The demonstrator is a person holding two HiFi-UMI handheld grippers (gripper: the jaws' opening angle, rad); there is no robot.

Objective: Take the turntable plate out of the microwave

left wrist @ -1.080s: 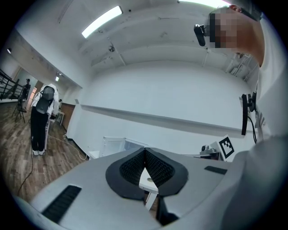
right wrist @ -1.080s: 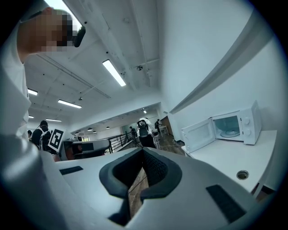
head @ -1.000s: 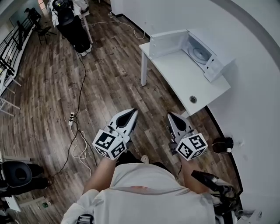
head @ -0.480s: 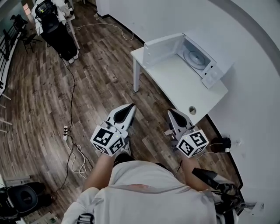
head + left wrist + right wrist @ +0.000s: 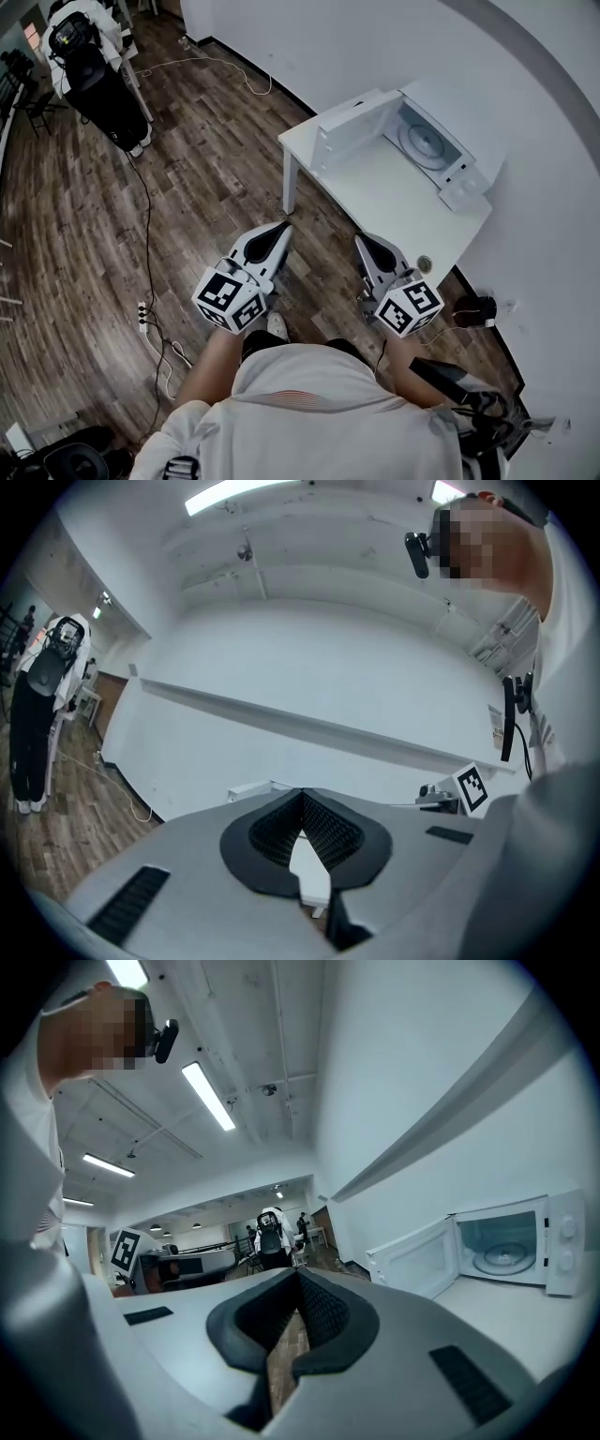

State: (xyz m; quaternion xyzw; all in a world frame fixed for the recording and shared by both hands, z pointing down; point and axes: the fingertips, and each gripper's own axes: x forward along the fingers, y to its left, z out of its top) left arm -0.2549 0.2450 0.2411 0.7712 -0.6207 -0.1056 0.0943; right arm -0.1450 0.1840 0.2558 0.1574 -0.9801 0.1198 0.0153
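Observation:
A white microwave [image 5: 441, 141] stands on a white table [image 5: 394, 202] against the wall, its door [image 5: 347, 127] swung wide open. Inside it lies the round glass turntable plate [image 5: 427, 142], which also shows in the right gripper view as the turntable plate [image 5: 504, 1258] within the microwave [image 5: 525, 1246]. My left gripper [image 5: 284, 227] and right gripper [image 5: 359, 239] are held in front of my body over the wooden floor, short of the table. Both are shut with nothing between the jaws. The left gripper [image 5: 301, 794] points toward the white wall.
A cable hole [image 5: 424, 264] sits near the table's front corner. Cables and a power strip [image 5: 142, 314] lie on the floor at the left. A person in white [image 5: 80, 42] with dark equipment is at the far upper left. A black device [image 5: 473, 307] lies by the wall.
I have walked closer to the table: the microwave and table look larger and nearer. Both grippers kept their pose, still shut and empty.

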